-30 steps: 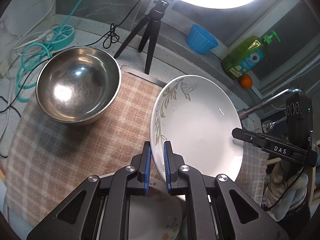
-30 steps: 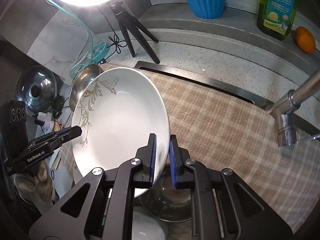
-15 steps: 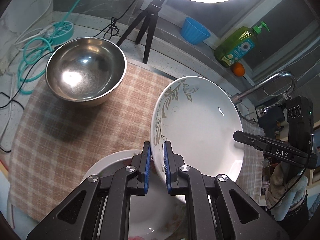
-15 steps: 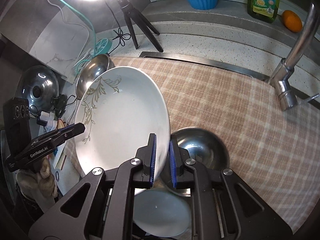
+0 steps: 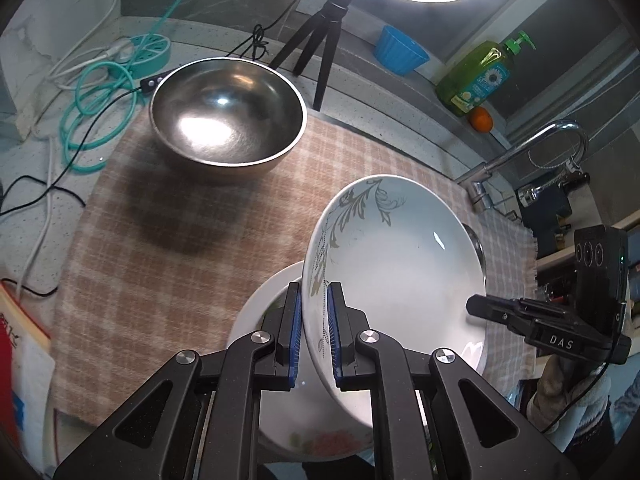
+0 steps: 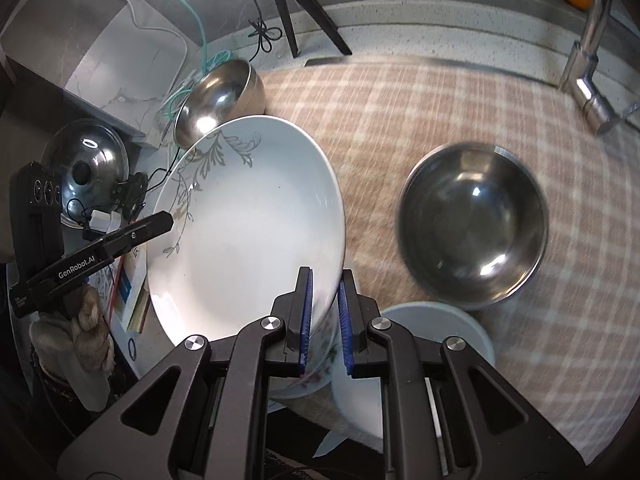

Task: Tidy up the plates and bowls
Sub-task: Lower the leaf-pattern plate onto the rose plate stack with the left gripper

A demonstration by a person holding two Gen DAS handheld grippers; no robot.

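Note:
Both grippers hold one white plate with a grey leaf pattern [image 5: 396, 264], also in the right wrist view [image 6: 248, 232]. My left gripper [image 5: 314, 336] is shut on its left rim. My right gripper [image 6: 323, 320] is shut on its right rim. The plate is tilted in the air above a floral-rimmed plate [image 5: 320, 442] on the checked cloth [image 5: 168, 232]. A large steel bowl [image 5: 228, 120] stands at the far left. A second steel bowl [image 6: 474, 226] stands to the right, with a small white plate [image 6: 432, 352] in front of it.
A tripod [image 5: 320, 48] and ring light stand at the back. A blue cup [image 5: 400, 54], green soap bottle [image 5: 478, 76] and orange [image 5: 480, 118] sit on the ledge. A tap [image 6: 588, 68] rises at the right. Teal cable [image 5: 92, 100] lies at the left. A pot lid [image 6: 86, 164] lies below the counter.
Both grippers have pulled back and lifted with the plate. More of the cloth, the floral plate, the right steel bowl and the small white plate have come into view.

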